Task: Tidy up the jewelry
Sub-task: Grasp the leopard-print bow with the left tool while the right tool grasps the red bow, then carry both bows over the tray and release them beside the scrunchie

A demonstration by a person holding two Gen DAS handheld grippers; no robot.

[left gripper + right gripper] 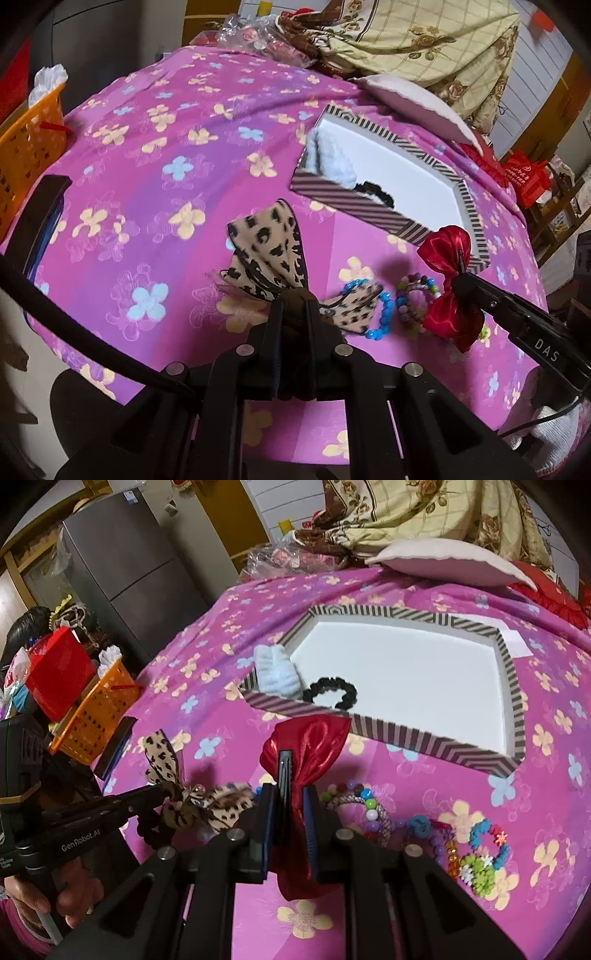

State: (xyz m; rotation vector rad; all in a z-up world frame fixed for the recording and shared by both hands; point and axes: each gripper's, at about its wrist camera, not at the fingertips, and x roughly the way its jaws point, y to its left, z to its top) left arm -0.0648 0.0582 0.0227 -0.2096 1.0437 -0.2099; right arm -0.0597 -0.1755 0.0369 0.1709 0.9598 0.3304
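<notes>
My left gripper is shut on the knot of a leopard-print bow, held above the pink flowered bedspread. My right gripper is shut on a shiny red bow, also lifted off the cloth. In the right wrist view the left gripper holds the leopard bow at the left. Ahead lies a striped tray holding a black scrunchie and a pale blue fluffy piece. Bead bracelets lie on the cloth near the grippers.
An orange basket and a red box stand off the bed's left edge, with a grey fridge behind. A pillow, a flowered quilt and plastic bags lie at the far end.
</notes>
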